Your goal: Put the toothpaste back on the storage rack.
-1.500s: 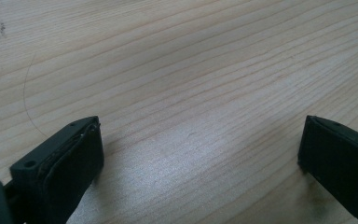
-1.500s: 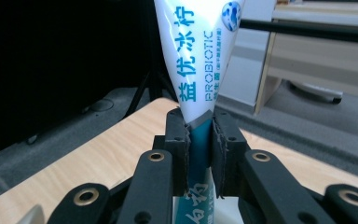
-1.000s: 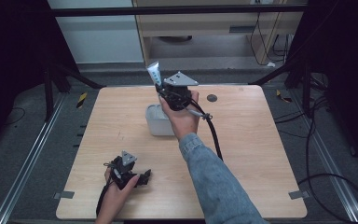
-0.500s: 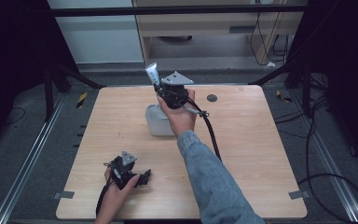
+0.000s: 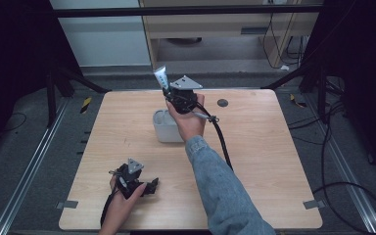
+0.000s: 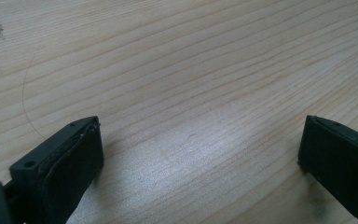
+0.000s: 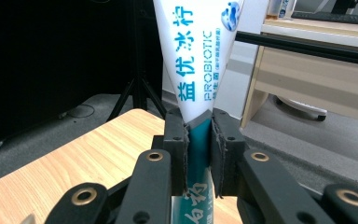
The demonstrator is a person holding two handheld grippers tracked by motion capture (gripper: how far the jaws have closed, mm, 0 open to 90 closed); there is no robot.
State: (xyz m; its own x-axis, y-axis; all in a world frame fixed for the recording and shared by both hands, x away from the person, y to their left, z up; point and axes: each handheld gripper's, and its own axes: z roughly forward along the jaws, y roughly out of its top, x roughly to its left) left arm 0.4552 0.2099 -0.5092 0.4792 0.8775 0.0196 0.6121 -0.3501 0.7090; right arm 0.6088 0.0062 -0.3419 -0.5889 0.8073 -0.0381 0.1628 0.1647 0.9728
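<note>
Right gripper (image 5: 165,88) eases lower, clamped on toothpaste tube (image 5: 160,77), nearing bin (image 5: 162,129) at six o'clock; left gripper (image 6: 200,154) gapes wide, idle.

White tube (image 7: 193,56) with blue lettering and teal lower part; pale grey box (image 5: 162,128); light wood-grain table (image 5: 274,147); black gripper (image 7: 199,140); blue denim sleeve (image 5: 220,191).
</note>
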